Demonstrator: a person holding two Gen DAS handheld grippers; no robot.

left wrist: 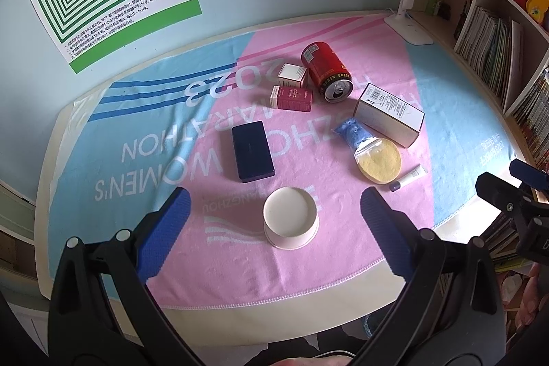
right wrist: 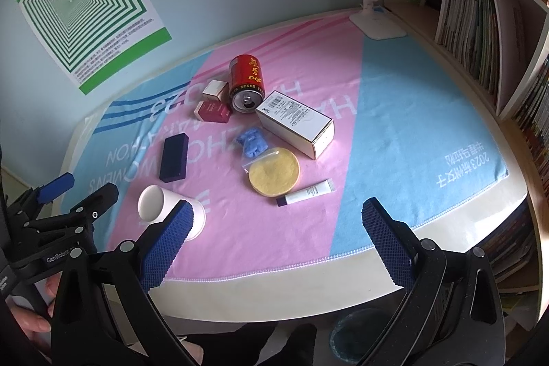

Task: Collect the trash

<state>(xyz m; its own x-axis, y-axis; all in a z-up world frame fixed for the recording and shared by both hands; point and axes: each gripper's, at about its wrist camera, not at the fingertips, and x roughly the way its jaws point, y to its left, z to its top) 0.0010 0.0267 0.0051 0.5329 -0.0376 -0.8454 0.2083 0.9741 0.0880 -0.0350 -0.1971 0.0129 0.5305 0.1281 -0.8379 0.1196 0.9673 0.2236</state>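
Both grippers hang above the near table edge, nothing held; left gripper has its blue textured pads spread wide, framing the paper cup from above; I read that as lining up a grab, though it's not touching yet; right gripper equally spread, aimed at bare towel off to the right, so I'd guess it's just parked.

Bin sits on the floor under the near edge, dark liner, round; likely the drop point, hence both tools staying near that side.

Cup is white, thin-walled, looks upside down, wider rim on the towel; light and crushable, so a soft squeeze.

Next out: dark blue case, flat rectangular, hard-looking; may not be trash, can't tell.

Right of that: small white tube with dark cap, lying flat; yellow round pad in a clear zip bag, soft and fuzzy; blue crumpled bit touching the bag, thin film or glove, can't tell which.

Long white carton lies on its side, barcode up, rigid cardboard; one end almost against the can.

Red can on its side, opened end facing me; smooth metal, will roll if nudged.

Two small boxes beside the can: maroon box nearer, white box behind.

Farthest: lamp base at the back corner, shelves alongside; not task items.
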